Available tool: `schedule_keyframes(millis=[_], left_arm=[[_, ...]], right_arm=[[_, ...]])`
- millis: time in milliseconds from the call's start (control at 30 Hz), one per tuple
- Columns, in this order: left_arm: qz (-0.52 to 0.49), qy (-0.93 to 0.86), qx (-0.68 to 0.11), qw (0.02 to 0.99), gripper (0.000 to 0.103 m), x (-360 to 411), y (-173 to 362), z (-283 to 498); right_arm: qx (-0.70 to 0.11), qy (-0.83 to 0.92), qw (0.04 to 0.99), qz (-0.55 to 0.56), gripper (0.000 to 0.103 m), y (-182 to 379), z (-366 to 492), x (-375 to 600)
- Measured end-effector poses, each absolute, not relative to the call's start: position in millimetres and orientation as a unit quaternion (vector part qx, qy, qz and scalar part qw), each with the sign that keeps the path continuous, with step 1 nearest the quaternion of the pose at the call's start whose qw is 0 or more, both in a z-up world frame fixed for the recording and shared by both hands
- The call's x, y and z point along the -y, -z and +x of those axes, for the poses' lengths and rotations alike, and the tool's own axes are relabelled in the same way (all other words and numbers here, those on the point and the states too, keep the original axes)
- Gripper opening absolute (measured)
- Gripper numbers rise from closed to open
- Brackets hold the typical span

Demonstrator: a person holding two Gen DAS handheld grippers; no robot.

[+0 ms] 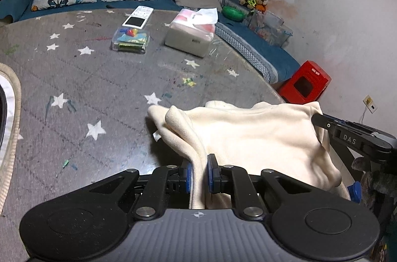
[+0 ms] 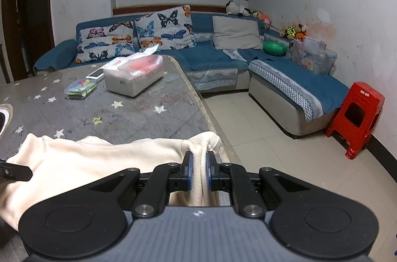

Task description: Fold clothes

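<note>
A tissue box (image 1: 189,40) and a clear box of colourful bits (image 1: 130,40) stand toward the far edge of the star-patterned tabletop (image 1: 74,78), well apart from the cream fleece garment (image 1: 248,135) at its near right corner. The soft, wrinkled garment stretches crosswise between the grippers. The left gripper (image 1: 199,172) and right gripper (image 2: 199,170) each have narrow jaws pinching a bunched edge.
</note>
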State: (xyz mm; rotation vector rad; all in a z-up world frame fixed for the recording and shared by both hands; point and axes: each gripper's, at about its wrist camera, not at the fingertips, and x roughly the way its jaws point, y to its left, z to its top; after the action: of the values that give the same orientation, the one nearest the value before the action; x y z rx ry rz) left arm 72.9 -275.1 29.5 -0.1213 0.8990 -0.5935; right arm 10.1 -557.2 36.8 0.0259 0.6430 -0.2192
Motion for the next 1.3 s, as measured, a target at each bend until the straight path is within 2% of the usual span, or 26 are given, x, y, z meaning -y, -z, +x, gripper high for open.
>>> schedule_keyframes(millis=[567,800,867,1300], left_arm=[[-0.051,0.272,-0.430,0.859,0.014,261.2,-23.0,73.0],[-0.043,0.271,-0.427,0.862,0.017,262.1,-22.9,72.0],[-0.040,0.272,-0.424,0.863,0.016,262.4,-22.7,71.2],[-0.028,0.267,-0.416,0.869,0.015,260.8,-21.7,71.5]], right_arm=[[-0.356,0.108,0.928,0.007,0.012,-12.3,19.7,552.7],[-0.339,0.113,0.934,0.013,0.012,-22.3,10.8,552.8],[-0.333,0.105,0.937,0.015,0.016,-25.3,12.0,549.9],[-0.349,0.064,0.934,0.034,0.018,-4.8,55.0,524.6]])
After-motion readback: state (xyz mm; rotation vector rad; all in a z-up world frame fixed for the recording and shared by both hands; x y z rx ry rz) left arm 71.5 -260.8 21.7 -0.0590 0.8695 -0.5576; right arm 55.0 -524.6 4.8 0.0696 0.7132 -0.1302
